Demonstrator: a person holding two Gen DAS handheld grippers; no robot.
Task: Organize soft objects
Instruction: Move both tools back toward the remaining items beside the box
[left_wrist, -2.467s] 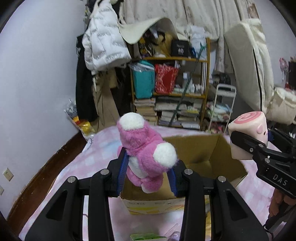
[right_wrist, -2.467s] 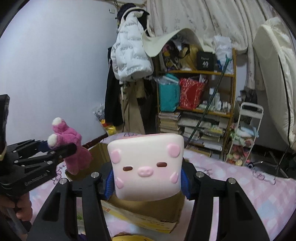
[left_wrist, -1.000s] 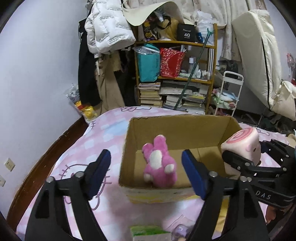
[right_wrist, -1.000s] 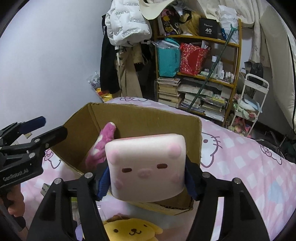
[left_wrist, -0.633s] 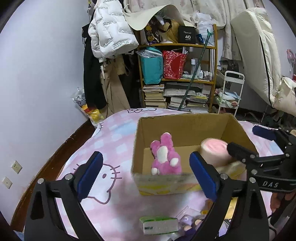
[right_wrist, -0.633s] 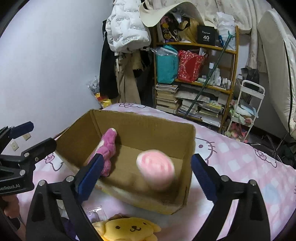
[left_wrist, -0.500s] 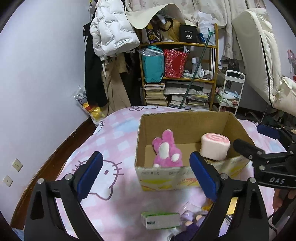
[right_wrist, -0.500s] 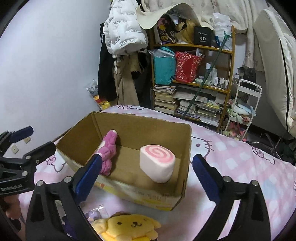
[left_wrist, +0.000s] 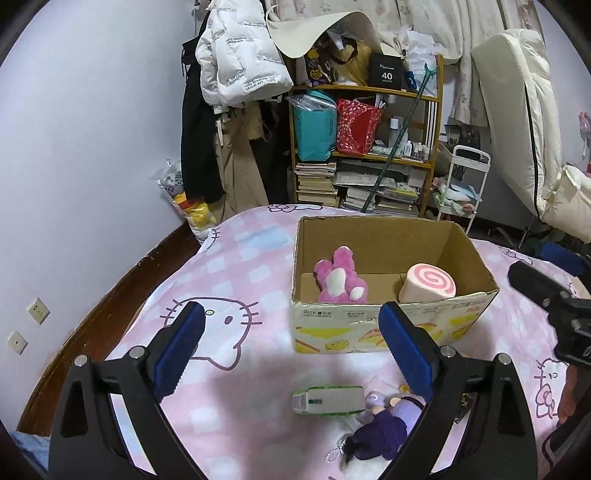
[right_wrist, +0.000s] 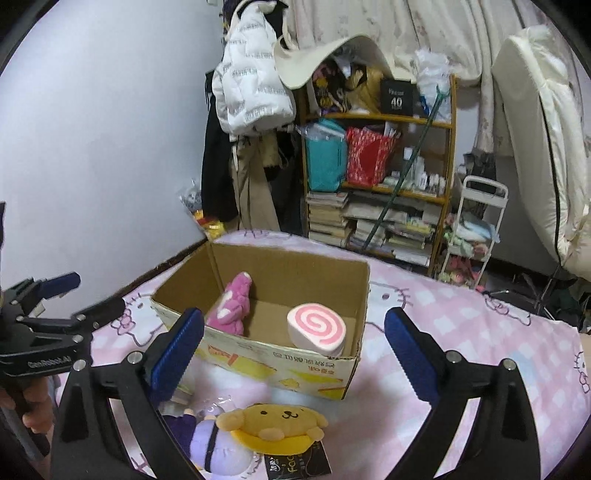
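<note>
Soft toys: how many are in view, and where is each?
4. Inside the cardboard box: pink plush at left, swirl-roll plush at right. On the blanket in front of it: yellow dog plush and purple doll. Others may be hidden.

both grippers, left gripper (left_wrist: 291, 345) and right gripper (right_wrist: 294, 347), have black arms, blue pads, silver screws and white letters.

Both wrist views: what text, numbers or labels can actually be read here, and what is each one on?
"40": black box on the top shelf; the small line above it is blurred.
"GenRobot.AI": left gripper body, in the right wrist view.
White puffer jacket: repeated print, too small to read.
Cardboard box front: printed line appears upside down, unreadable.
Black card under the yellow dog plush: partial letters only.
</note>
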